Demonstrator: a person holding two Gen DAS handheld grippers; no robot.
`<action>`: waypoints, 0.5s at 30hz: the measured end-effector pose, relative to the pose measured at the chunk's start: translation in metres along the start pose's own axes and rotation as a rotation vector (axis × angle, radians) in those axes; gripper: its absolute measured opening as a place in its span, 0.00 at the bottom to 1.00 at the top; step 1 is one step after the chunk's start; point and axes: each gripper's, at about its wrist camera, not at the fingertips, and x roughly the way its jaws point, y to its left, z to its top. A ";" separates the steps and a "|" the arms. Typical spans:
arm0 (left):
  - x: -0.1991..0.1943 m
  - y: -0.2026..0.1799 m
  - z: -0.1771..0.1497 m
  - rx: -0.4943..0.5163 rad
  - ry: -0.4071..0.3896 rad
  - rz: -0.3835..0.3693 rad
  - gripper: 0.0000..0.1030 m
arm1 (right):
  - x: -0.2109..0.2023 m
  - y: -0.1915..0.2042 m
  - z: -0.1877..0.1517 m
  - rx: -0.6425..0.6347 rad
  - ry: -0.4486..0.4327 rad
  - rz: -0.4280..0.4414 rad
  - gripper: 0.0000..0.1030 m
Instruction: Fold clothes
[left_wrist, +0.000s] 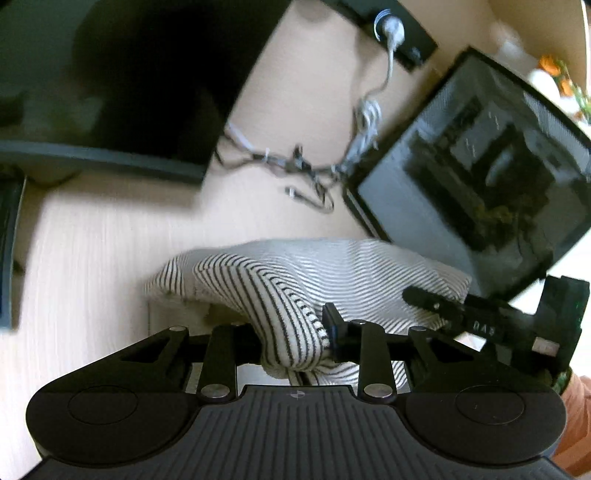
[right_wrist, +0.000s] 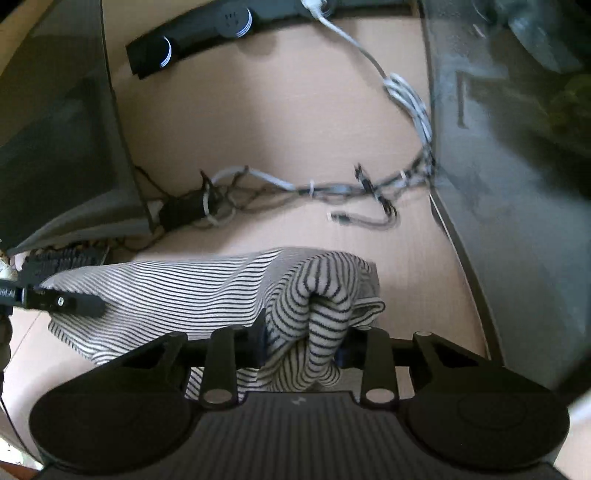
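A white garment with thin black stripes (left_wrist: 351, 269) stretches between both grippers above the pale wooden table (left_wrist: 92, 258). In the left wrist view, my left gripper (left_wrist: 295, 343) is shut on a bunched fold at one end of the cloth. My right gripper (left_wrist: 421, 299) reaches in from the right and holds the other end. In the right wrist view, the right gripper (right_wrist: 303, 343) is shut on a thick rolled wad of the striped garment (right_wrist: 177, 291). The left gripper (right_wrist: 77, 304) grips the far left edge there.
A tangle of grey and black cables (right_wrist: 314, 188) lies on the table beyond the cloth. A dark glass-sided box (left_wrist: 480, 166) stands to the right, a dark panel (left_wrist: 110, 92) to the left. A black power strip (right_wrist: 192, 33) sits at the back. An orange sleeve (left_wrist: 576, 406) shows.
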 end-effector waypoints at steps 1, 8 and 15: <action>0.003 0.000 -0.008 -0.007 0.021 0.005 0.32 | 0.002 0.000 -0.007 -0.002 0.014 -0.011 0.30; 0.023 0.014 -0.054 -0.011 0.157 0.082 0.44 | 0.016 -0.001 -0.047 -0.013 0.092 -0.123 0.52; -0.019 0.011 -0.044 0.057 0.069 0.139 0.65 | -0.014 0.006 -0.044 -0.046 0.037 -0.242 0.78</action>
